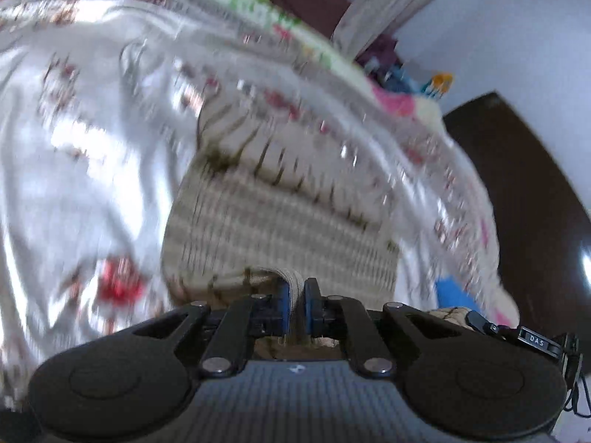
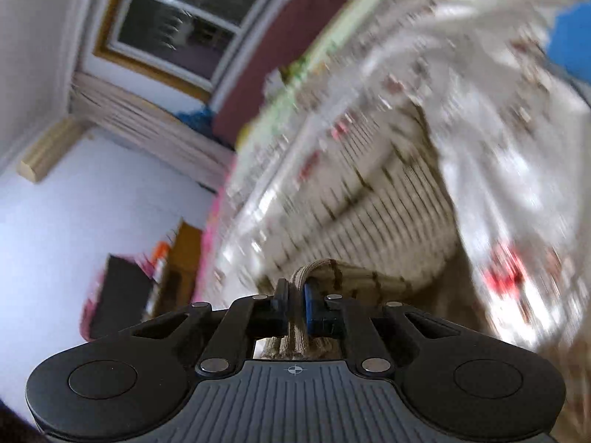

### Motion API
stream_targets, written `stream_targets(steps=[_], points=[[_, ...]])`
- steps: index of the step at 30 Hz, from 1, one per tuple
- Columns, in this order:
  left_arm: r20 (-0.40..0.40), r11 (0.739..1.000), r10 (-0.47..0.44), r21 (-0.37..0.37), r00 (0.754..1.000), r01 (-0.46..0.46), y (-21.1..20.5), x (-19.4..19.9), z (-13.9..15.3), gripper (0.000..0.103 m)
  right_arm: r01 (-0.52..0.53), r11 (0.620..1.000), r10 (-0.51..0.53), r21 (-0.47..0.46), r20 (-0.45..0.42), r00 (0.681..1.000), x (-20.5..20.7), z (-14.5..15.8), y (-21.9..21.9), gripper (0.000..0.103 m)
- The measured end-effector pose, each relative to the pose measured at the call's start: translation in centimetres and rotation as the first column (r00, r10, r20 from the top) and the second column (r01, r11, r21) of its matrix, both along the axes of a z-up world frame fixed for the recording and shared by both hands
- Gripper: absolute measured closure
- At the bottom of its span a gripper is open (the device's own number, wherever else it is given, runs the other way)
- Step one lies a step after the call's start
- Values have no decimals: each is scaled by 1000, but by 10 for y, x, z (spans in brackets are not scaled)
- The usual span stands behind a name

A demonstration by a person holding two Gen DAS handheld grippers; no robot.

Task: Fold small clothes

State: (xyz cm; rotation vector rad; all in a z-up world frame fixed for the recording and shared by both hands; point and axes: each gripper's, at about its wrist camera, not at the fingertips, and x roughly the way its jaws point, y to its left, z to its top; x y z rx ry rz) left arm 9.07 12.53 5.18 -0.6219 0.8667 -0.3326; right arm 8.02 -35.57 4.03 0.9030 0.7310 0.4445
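- The left gripper (image 1: 294,295) has its jaws drawn narrow, pinching a ribbed edge of the striped garment (image 1: 280,217) between the blue pads (image 1: 283,304).
- The right gripper (image 2: 293,301) also has its jaws pulled close together, clamped on a bunched fold of the same striped garment (image 2: 373,217).
- The beige garment with darker stripes stretches away from both grippers and hangs or lies over the white sheet (image 1: 85,155), which has small red and pink prints; heavy blur makes it hard to tell whether the cloth touches the sheet.
- In the right wrist view, the sheet (image 2: 517,155) fills the right side, with a blue patch (image 2: 570,42) near the top corner.
- A window (image 2: 184,18) and a pale wall (image 2: 74,203) show to the left.
- A dark door (image 1: 524,170) stands at the right of the left wrist view.
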Motion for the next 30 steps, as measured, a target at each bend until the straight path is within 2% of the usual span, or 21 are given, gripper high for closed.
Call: stream_targets(steps=[4,8,11,16,19,21,24,26,30], points=[[61,999,34,11,998,-35,8,41,12,89,46,999,-45,-11,67,997,47,21,-3,94],[99,997,75,19,992,-77,18,89,16,89,98,995,-98,-7,82,992,107,29,-6,95],[111,995,89,45,990,-94,23,124,15,89,130,991,-127,-28,88,988,151,28,-1,101],[81,986,125,99,989,-133,20,175,-10,89,185,978,-180,-96,56,982,209,10,12,101],[51,977,121,173,991,-128,12,195,-30,89,177,968,-171,-177,50,984,214,1,20,94],[26,976,121,180,992,-124,12,200,-41,89,152,965,-147,-213,41,988,210,-6,20,91],[-9,977,153,150,988,-150,19,199,-51,88,124,931,-120,-345,32,992,206,-17,23,81],[-14,980,160,125,987,-157,23,195,-49,85,90,911,-93,-402,13,996,207,-24,27,73],[48,970,161,179,986,-167,24,184,-31,54,17,874,-31,-486,-21,999,215,-38,41,68]])
